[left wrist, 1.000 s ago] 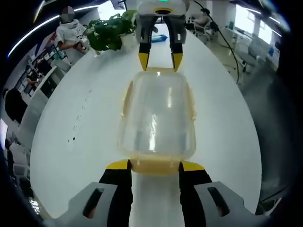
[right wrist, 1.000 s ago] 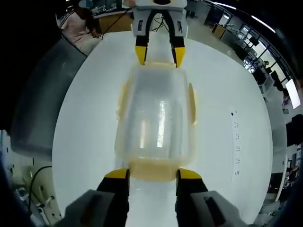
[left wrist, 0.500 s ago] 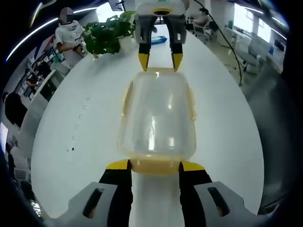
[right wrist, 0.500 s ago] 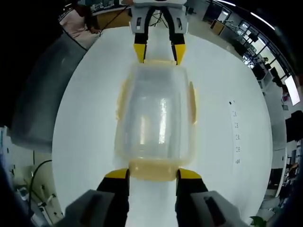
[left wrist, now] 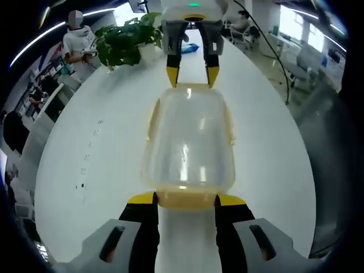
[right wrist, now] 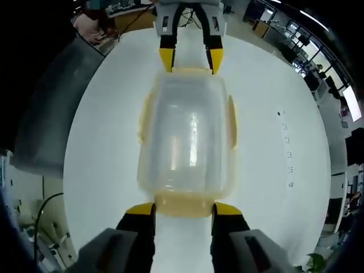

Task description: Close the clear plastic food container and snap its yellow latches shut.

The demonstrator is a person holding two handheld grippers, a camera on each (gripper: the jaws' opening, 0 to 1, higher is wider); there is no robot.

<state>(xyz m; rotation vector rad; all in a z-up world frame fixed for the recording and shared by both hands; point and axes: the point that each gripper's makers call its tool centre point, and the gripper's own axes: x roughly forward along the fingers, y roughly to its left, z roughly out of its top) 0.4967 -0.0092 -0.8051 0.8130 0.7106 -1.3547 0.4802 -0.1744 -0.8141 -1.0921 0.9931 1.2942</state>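
Comparing this moment with the views of a second ago, almost nothing about the clear rectangular plastic food container (left wrist: 189, 142) has changed: it lies lid-down-closed on the round white table (left wrist: 85, 165), with the left gripper (left wrist: 186, 200) at its near yellow end latch (left wrist: 186, 200) and the right gripper (left wrist: 193, 75) at the far end. Both pairs of yellow-tipped jaws stand spread about as wide as a latch, straddling it rather than clamping. Only the background has slid, so the latch presses seem ongoing, with the side latches (right wrist: 231, 126) apparently already flat.
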